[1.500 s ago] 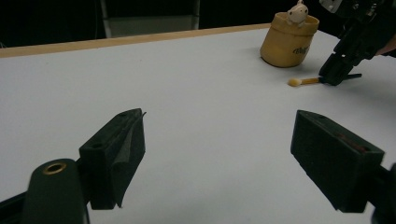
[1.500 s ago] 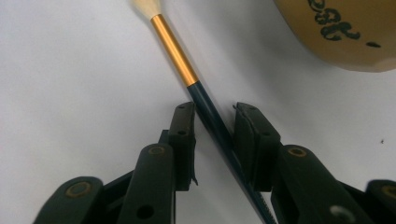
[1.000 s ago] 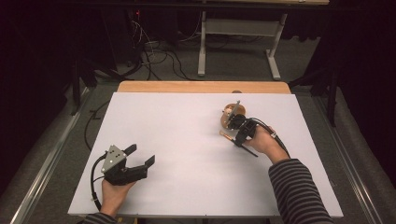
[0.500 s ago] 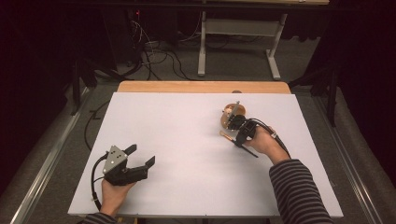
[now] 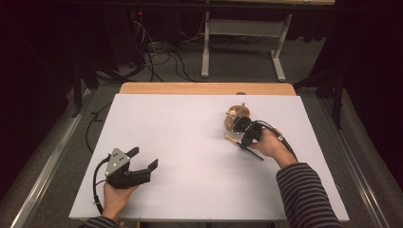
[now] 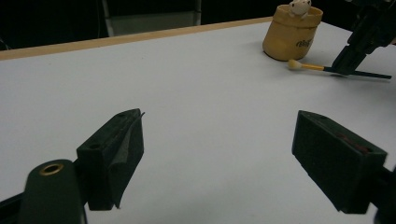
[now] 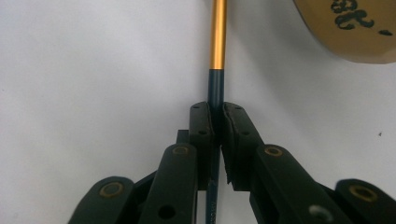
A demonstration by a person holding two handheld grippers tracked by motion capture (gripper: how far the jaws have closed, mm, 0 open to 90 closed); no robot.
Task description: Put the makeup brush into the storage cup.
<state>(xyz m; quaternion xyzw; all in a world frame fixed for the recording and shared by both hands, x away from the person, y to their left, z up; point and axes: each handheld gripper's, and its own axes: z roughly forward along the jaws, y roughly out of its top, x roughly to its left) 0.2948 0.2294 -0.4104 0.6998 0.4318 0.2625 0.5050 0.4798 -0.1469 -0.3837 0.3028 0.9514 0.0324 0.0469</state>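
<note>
A slim brush (image 7: 217, 42) with a dark handle, gold ferrule and pale tip (image 6: 306, 66) lies on the white table (image 5: 190, 142). My right gripper (image 7: 217, 114) is shut on its dark handle, just behind the ferrule. In the high view this gripper (image 5: 243, 134) sits at the right middle, beside a tan pot (image 5: 235, 118). The pot (image 6: 289, 32) carries dark lettering and has a small pale figure at its top. My left gripper (image 5: 144, 158) rests low at the front left, open, with nothing between its jaws (image 6: 224, 158). It points toward the pot and the right gripper (image 6: 348, 58).
A wooden strip (image 5: 206, 88) runs along the table's far edge. Beyond it stand a metal frame's legs (image 5: 205, 52) and loose cables (image 5: 161, 54) on the floor. A wide stretch of bare white surface separates the two grippers.
</note>
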